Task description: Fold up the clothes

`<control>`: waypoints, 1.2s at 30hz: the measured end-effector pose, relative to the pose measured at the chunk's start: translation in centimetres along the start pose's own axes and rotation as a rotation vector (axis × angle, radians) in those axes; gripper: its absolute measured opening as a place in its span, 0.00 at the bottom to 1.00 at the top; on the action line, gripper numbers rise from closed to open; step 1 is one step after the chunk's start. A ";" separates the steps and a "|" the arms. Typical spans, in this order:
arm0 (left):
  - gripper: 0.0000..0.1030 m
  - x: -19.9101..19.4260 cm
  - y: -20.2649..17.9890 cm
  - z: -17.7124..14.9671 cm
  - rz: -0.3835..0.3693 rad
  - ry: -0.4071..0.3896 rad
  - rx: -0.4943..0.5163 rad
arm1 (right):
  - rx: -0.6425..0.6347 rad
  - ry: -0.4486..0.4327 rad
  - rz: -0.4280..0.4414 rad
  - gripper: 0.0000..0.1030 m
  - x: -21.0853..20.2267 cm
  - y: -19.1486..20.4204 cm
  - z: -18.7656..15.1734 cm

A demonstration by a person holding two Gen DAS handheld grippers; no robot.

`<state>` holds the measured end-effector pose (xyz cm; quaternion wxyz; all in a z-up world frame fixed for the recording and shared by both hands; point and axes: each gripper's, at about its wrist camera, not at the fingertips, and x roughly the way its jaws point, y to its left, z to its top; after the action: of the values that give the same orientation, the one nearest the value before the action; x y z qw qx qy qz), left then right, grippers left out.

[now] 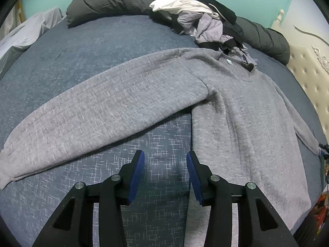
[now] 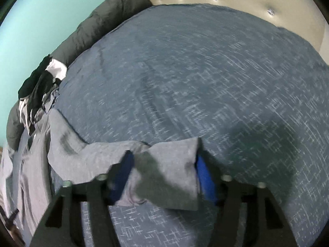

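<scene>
Lay spread flat on the blue woven bedspread (image 1: 156, 140), the grey knitted sweatshirt (image 1: 242, 111), left gripper (image 1: 165, 175) held apart and empty near its hem, right gripper (image 2: 164, 177) clamped on its right sleeve cuff (image 2: 164, 164), seemingly mid-fold, needing carrying leftward across the chest

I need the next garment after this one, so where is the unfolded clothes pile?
Left wrist view, upper right: the clothes pile lies against the dark rolled duvet, just beyond the grey sweater collar.

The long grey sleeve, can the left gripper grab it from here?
Probably yes. The left gripper is open over bare bedspread, and the long sleeve of the grey sweater lies flat just ahead with nothing between.
</scene>
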<state>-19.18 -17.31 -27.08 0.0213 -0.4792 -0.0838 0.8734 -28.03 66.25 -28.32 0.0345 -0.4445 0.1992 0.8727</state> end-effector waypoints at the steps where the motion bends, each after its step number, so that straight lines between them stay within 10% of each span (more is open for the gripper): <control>1: 0.45 -0.1 0.1 0.0 0.000 -0.002 -0.002 | -0.010 -0.009 0.000 0.33 -0.1 0.2 0.1; 9: 0.46 0.0 0.3 -0.1 -0.004 -0.001 -0.011 | -0.086 -0.078 0.002 0.06 -1.1 1.9 0.8; 19: 0.46 -0.1 0.9 -0.1 -0.003 -0.002 -0.030 | -0.102 -0.259 -0.043 0.04 -6.8 1.3 5.7; 30: 0.46 -0.1 0.6 -0.1 -0.001 0.012 -0.009 | -0.046 -0.194 -0.255 0.06 -4.4 -0.6 8.5; 36: 0.46 -0.4 0.5 -0.2 -0.008 0.021 0.007 | 0.023 -0.239 -0.212 0.13 -5.8 -1.5 7.4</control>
<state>-18.80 -17.79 -26.97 0.0274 -0.4882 -0.0823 0.8684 -29.81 71.07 -20.37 0.1550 -0.3557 0.1558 0.9084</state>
